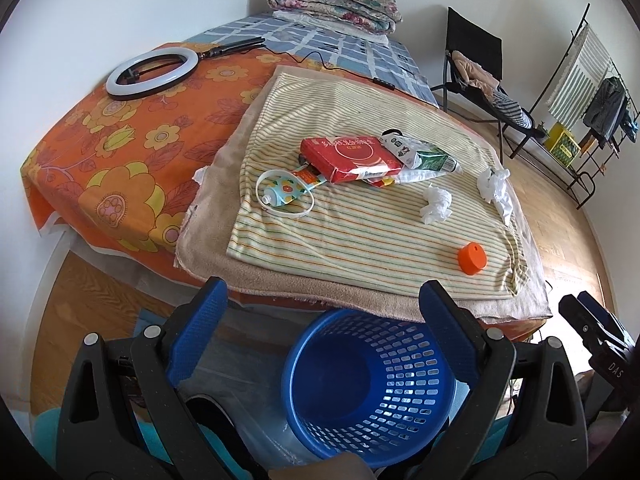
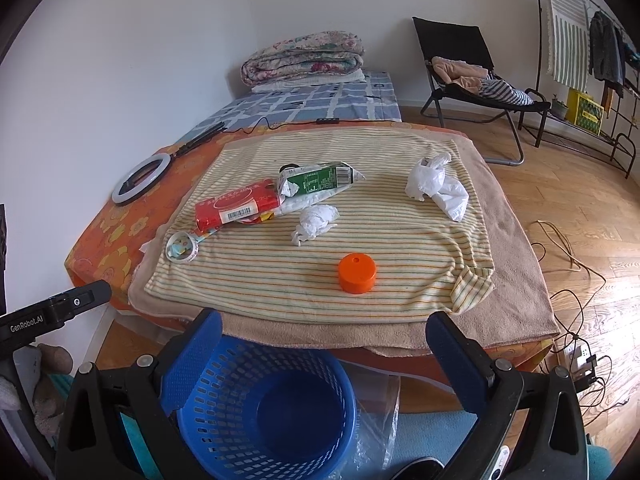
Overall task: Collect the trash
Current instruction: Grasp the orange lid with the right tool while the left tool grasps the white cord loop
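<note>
Blue basket (image 1: 370,392) on the floor looks empty; nothing collected yet. Orange cap (image 2: 357,273), tissue wads (image 2: 315,222), green carton (image 2: 320,178) and red packet (image 2: 236,208) lie on the striped cloth (image 2: 280,280). Left gripper (image 1: 320,312) and right gripper (image 2: 324,340) gape, holding nothing.

A bed (image 2: 100,236) with an orange floral sheet carries a tan towel (image 2: 516,280) topped by a striped cloth (image 2: 260,276), a ring light (image 2: 141,178) and a folded quilt (image 2: 304,58). On the cloth lie a red pack (image 2: 236,208), green carton (image 2: 320,178), orange cap (image 2: 357,273), tube (image 2: 182,246) and two crumpled tissues (image 2: 316,220). A blue basket (image 2: 260,408) stands on the floor (image 2: 580,184) at the bed's near edge.
</note>
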`<move>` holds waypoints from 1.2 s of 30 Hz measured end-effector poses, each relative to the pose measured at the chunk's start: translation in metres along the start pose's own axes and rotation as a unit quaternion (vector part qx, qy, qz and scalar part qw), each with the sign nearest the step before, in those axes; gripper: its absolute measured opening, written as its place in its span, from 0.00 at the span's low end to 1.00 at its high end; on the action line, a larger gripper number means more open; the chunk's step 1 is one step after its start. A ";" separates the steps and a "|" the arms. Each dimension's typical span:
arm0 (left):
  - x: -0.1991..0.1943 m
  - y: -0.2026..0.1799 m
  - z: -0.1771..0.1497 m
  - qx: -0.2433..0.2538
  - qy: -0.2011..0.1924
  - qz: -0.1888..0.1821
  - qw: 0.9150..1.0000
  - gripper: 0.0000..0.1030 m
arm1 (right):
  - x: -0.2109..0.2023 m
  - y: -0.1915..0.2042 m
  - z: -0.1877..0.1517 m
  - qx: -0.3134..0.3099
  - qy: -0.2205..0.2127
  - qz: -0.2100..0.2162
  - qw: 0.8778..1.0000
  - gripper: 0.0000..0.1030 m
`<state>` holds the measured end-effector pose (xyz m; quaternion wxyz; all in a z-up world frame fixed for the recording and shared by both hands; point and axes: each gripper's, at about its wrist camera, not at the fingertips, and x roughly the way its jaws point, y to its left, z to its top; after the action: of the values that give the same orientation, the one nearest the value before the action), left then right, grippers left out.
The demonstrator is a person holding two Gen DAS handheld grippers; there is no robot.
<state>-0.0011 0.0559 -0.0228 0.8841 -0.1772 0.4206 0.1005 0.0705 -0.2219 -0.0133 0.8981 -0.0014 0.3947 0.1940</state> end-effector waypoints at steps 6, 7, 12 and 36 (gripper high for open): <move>0.022 0.024 0.029 -0.012 0.005 -0.012 1.000 0.91 | 0.012 -0.009 0.006 0.003 0.001 -0.004 1.000 1.00; 0.026 0.025 0.034 -0.005 0.004 -0.006 1.000 0.85 | 0.015 -0.010 0.006 0.003 0.005 -0.005 1.000 1.00; 0.053 0.032 0.061 0.022 0.025 -0.010 0.999 0.71 | 0.027 -0.015 0.008 0.000 0.019 -0.007 1.000 1.00; 0.195 0.082 0.120 0.005 0.152 -0.027 0.988 0.19 | 0.102 -0.021 0.019 0.021 0.076 0.023 0.997 0.86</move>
<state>0.1791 0.1843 -0.1232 0.8129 -0.1976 0.5460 0.0463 0.1538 -0.2033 -0.0754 0.8606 0.0119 0.4658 0.2055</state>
